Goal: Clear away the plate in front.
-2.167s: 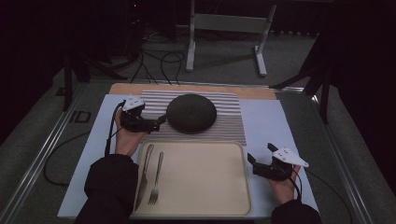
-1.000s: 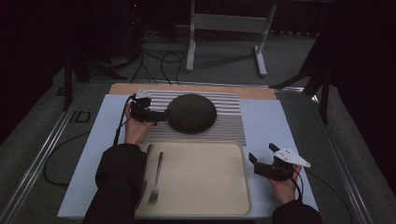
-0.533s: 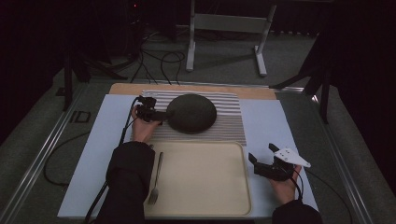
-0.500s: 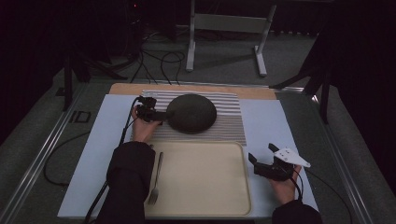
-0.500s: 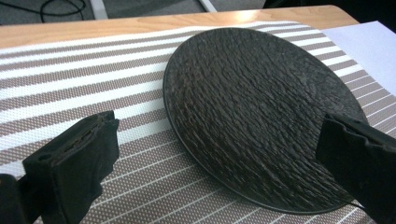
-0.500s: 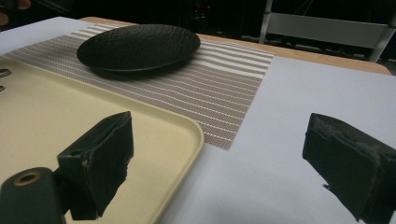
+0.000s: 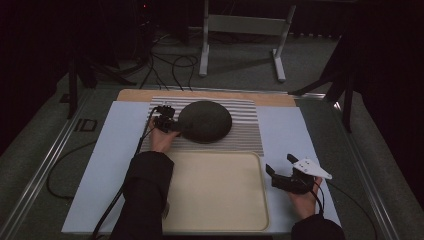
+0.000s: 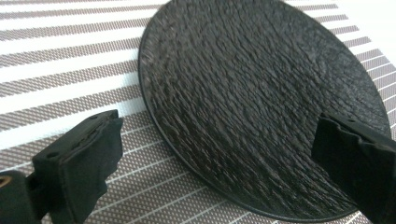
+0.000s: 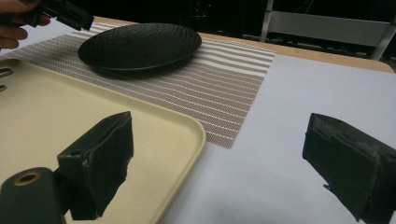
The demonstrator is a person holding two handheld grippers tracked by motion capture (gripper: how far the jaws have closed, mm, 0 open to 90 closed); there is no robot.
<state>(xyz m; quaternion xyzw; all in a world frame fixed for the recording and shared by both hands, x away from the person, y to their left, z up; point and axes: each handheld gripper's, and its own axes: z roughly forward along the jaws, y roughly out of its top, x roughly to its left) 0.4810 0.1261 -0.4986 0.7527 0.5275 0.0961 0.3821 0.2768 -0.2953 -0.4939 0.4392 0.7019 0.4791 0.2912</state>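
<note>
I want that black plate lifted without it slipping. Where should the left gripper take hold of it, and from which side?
Grip the black plate at its thin raised rim on the near-left edge, where the open left gripper already sits, one jaw above and one below. The plate is shallow and lies flat on the striped mat, so probably only the edge is pinchable.

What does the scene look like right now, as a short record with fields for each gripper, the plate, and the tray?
left gripper: jaws open, at the left rim of the plate, one jaw over it
right gripper: jaws open, holding nothing, beside the tray's right edge
plate: dark, round, textured, lying on the striped mat
tray: beige, nearer the person than the mat
</note>
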